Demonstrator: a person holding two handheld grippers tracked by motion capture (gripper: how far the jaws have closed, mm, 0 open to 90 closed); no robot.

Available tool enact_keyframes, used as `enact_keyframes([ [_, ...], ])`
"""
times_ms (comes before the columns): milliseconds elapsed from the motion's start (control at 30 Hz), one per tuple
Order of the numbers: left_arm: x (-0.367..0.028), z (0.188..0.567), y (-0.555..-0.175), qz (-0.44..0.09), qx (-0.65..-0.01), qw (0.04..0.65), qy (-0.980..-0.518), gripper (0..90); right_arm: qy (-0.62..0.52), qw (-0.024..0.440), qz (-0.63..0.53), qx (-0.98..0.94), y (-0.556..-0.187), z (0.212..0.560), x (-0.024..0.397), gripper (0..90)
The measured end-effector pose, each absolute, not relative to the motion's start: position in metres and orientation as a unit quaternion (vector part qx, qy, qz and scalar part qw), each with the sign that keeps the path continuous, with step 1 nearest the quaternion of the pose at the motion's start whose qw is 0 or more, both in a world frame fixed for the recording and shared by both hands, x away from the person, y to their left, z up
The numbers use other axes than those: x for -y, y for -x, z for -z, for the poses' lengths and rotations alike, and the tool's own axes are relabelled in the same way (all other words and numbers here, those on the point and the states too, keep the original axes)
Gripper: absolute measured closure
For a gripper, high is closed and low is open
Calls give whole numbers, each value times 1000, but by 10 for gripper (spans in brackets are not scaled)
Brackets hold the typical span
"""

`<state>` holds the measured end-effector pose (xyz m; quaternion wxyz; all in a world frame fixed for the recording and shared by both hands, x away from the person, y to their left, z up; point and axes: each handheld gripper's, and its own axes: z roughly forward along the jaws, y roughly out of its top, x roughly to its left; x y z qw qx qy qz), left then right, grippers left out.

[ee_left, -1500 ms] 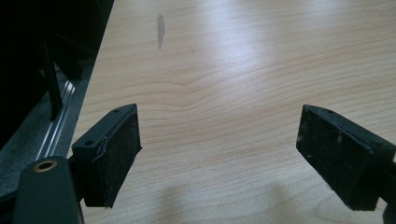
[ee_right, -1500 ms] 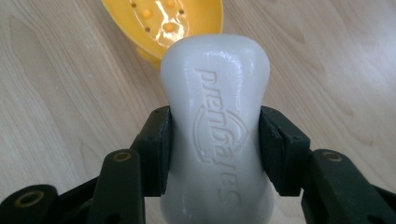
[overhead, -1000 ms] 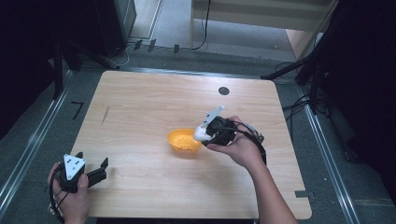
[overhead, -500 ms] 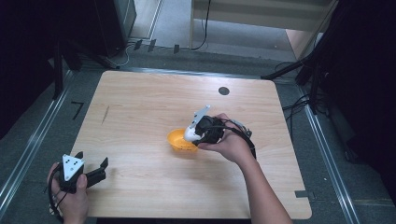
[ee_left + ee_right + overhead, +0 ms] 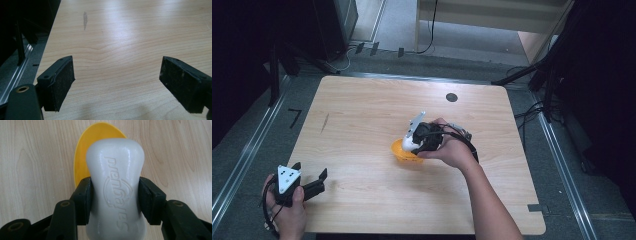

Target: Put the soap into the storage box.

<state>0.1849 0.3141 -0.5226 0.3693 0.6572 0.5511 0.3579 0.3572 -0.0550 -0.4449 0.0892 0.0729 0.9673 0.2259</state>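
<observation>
High view: the right claw (image 5: 412, 142) hangs over the yellow dish (image 5: 404, 152) mid-bench (image 5: 362, 115); the left claw (image 5: 312, 182) rests near the bench's front-left corner.

Left gripper view: jaws wide apart above bare wood.

Right gripper view: jaws clamped across the white soap bar (image 5: 115, 187), its long axis pointing away along the jaws, over the dish (image 5: 85, 152).

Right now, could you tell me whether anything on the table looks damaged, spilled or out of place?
Nothing serious: the wooden table has a small dark scuff near its left edge. The white soap bar sits squarely in the right gripper over the yellow dish.
</observation>
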Motion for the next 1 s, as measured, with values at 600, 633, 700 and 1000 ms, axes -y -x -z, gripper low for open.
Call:
enact_keyframes([
  [600, -314, 523, -185, -357, -550, 374, -656, 130, -48, 74, -201, -976, -367, 465, 41, 503],
  [633, -314, 523, -185, -356, -550, 375, -655, 130, -49, 75, -201, -976, -367, 465, 41, 502],
  [700, -314, 523, -185, -357, -551, 374, -655, 130, -55, 67, -202, -975, -368, 466, 41, 496],
  [1000, -314, 523, -185, -357, -552, 374, -654, 130, -99, 62, -232, -966, -370, 454, 54, 401],
])
